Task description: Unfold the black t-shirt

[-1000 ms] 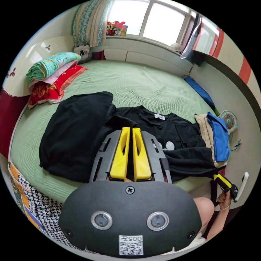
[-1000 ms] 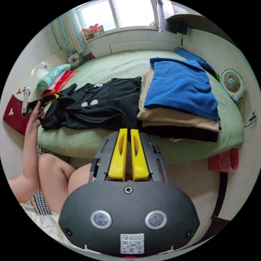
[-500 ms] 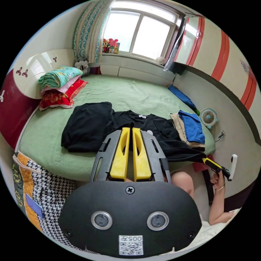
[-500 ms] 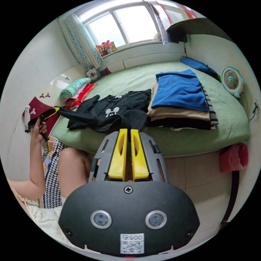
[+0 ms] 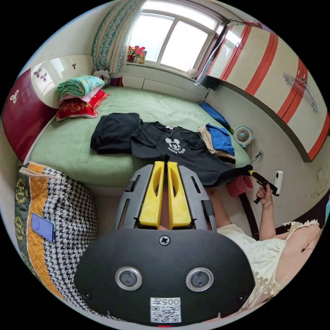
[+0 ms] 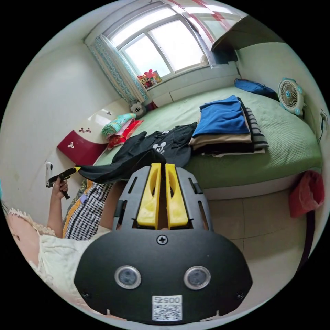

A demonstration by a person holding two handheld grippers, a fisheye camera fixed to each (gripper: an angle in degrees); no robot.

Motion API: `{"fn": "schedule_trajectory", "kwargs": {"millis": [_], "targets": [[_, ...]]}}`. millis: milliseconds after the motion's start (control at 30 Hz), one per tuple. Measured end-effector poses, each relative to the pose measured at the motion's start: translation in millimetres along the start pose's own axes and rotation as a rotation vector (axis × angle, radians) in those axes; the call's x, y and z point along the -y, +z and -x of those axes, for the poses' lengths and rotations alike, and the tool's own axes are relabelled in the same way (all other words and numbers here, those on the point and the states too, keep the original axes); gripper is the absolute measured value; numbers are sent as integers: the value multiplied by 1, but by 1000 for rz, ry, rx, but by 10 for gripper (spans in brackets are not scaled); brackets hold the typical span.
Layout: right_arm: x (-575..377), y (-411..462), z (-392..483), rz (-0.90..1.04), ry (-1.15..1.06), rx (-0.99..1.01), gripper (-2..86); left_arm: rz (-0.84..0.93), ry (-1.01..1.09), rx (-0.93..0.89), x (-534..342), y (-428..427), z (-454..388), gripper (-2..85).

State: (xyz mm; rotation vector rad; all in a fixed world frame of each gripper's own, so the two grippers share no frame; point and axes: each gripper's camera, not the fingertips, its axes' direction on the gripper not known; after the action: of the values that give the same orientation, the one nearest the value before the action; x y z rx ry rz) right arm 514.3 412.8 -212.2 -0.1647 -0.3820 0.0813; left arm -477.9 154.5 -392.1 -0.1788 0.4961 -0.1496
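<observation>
Green bedding covers the bed (image 5: 68,151), and the t-shirt (image 5: 175,151) lies on it print-up, its hem drawn off the near edge toward me. My left gripper (image 5: 164,161) has its yellow jaws clenched on a pinch of that black hem; in the right gripper view it shows at arm's length (image 6: 76,169), gripping one stretched corner. My right gripper (image 6: 158,164) is likewise clamped on black cloth, and in the left gripper view it holds the other corner (image 5: 252,172) out past the bed's edge. Between the two the hem hangs taut in the air.

Beside the t-shirt lies a folded black garment (image 5: 115,132) on one side and a stack (image 6: 223,129) with a blue piece on top on the other. Folded quilts (image 5: 80,96) sit by the headboard (image 5: 20,117). A window (image 5: 172,34) lights the far wall, a small fan (image 5: 243,135) stands by the side wall, and a houndstooth bag (image 5: 55,220) sits on the tiled floor (image 6: 254,223).
</observation>
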Motion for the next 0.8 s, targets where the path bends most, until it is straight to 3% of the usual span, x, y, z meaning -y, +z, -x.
{"fn": "schedule_trajectory", "kwargs": {"millis": [200, 800], "targets": [[-37, 6, -9, 35, 49, 32, -12, 30, -85, -27, -48, 3, 13, 8], [-19, -6, 23, -6, -78, -115, -12, -34, 1, -17, -68, -30, -4, 11]]}}
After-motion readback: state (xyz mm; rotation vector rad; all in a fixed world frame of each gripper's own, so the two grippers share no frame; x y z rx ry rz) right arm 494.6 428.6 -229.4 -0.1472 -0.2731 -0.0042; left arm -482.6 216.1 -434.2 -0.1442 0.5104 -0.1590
